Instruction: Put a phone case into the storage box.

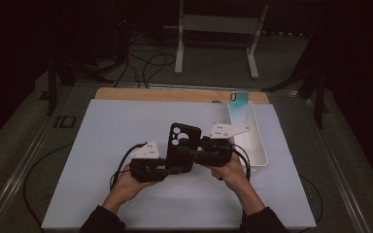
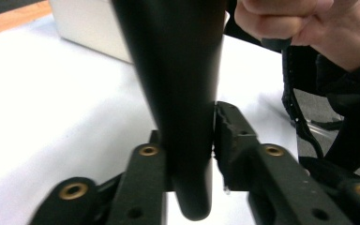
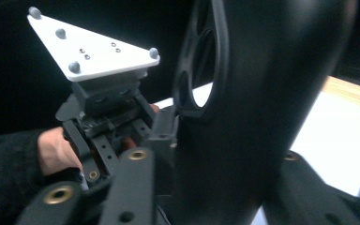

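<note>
Wooden table (image 1: 126, 93) under a white sheet (image 1: 102, 145) covering nearly the whole top, with bare wood left as a strip along the far edge in the upper middle of the high view. White rectangular bin (image 1: 261, 145) standing on the sheet at centre right, long side running away from the camera, and a pale teal phone case (image 1: 240, 102) leaning upright at its far end. Grey floor (image 1: 281, 63) around the table, crossed by black cables (image 1: 145, 63) at upper centre, with the white legs of a stand (image 1: 213, 29) at the top.
</note>
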`<state>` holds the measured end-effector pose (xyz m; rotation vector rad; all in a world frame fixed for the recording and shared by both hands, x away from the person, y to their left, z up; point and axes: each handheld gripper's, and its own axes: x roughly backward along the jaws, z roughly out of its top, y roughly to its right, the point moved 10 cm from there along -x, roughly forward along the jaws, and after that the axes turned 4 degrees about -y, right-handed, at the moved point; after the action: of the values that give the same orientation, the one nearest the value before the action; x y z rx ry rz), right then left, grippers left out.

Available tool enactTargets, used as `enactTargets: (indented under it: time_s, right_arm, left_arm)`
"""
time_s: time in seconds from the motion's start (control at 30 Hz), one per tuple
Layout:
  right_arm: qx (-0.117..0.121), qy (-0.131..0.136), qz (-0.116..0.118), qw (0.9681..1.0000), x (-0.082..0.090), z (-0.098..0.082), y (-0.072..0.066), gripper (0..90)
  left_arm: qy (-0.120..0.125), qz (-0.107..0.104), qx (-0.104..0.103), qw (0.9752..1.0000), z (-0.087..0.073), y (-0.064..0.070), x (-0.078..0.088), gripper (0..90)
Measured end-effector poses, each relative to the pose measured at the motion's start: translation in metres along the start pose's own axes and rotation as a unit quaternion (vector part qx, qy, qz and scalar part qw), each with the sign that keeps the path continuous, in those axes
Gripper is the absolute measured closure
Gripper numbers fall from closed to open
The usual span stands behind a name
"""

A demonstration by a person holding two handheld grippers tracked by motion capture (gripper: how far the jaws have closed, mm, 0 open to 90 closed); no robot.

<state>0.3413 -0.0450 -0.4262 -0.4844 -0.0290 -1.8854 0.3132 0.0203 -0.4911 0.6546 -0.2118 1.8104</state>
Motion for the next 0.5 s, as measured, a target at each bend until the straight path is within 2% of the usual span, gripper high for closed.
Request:
enactTargets:
  time_s: [0.03, 0.07, 0.27, 0.4, 0.47, 0.5]
  right_arm:
    - [0.002, -0.001, -0.007, 1.0000, -0.0002, 0.0001, 0.0008, 56.9]
    - [0.004, -0.002, -0.011, 0.9999, -0.0003, 0.0001, 0.0013, 56.7]
    - [0.000, 0.002, -0.014, 0.9999, -0.0033, 0.0026, -0.0004, 45.7]
    - [-0.002, -0.003, -0.013, 0.9999, -0.0056, 0.0027, -0.0018, 40.0]
    - [0.000, -0.009, -0.020, 0.9998, -0.0065, 0.0021, -0.0017, 35.5]
    - [0.001, -0.014, -0.031, 0.9994, -0.0072, 0.0012, -0.0008, 34.1]
  left_arm:
    - [-0.001, 0.004, 0.002, 1.0000, -0.0004, -0.0011, 0.0002, 81.0]
    - [-0.001, 0.003, 0.003, 1.0000, -0.0007, -0.0014, 0.0001, 81.7]
    - [-0.003, 0.037, 0.000, 0.9993, -0.0017, -0.0059, -0.0017, 84.4]
    - [0.000, 0.043, 0.000, 0.9991, -0.0014, -0.0067, -0.0008, 84.7]
    - [0.003, 0.046, -0.002, 0.9989, -0.0006, -0.0066, -0.0002, 85.0]
    - [0.002, 0.047, -0.004, 0.9989, -0.0006, -0.0063, -0.0002, 85.0]
